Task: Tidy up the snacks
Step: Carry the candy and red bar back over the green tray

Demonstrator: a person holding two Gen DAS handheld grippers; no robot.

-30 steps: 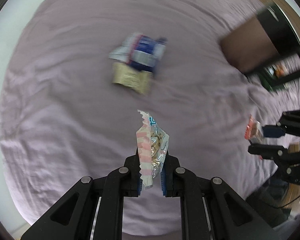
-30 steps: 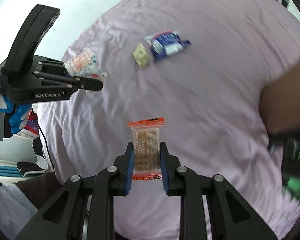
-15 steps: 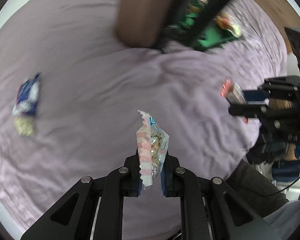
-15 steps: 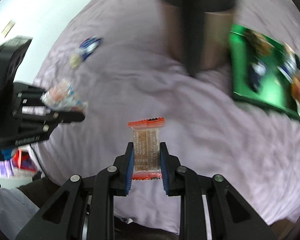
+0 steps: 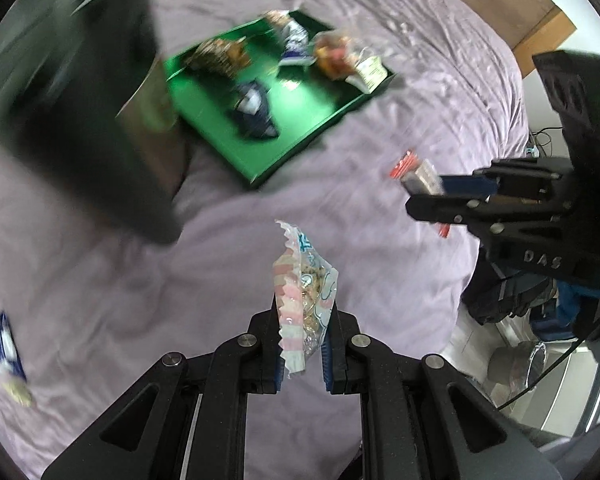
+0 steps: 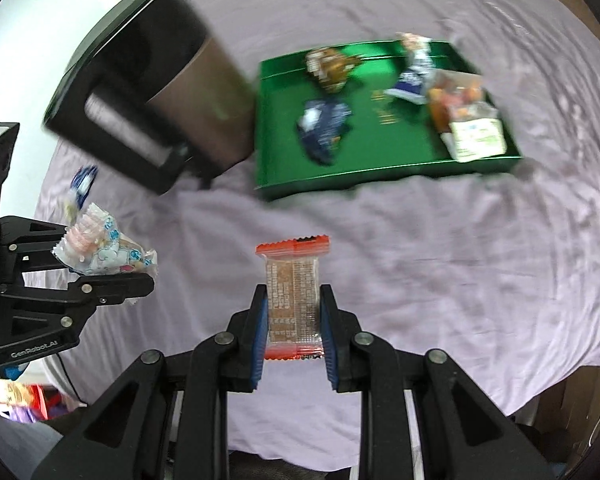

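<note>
My left gripper [image 5: 303, 328] is shut on a pink-and-blue snack packet [image 5: 305, 292], held above the lilac cloth; it also shows in the right wrist view [image 6: 104, 246]. My right gripper [image 6: 293, 320] is shut on a clear snack bar with red ends [image 6: 293, 300]; it also shows in the left wrist view [image 5: 418, 176]. A green tray [image 6: 384, 168] holding several snacks lies ahead of both grippers; it also shows in the left wrist view [image 5: 312, 120].
A dark cylindrical bin [image 6: 148, 100] stands left of the tray. A blue packet [image 5: 4, 344] and a small beige packet [image 5: 20, 394] lie on the cloth at far left. The table edge drops off at the right, by a chair base [image 5: 516, 364].
Both grippers have swung right with their packets. The tray and bin have come into fuller view; the loose blue and beige packets have slid to the far left.
</note>
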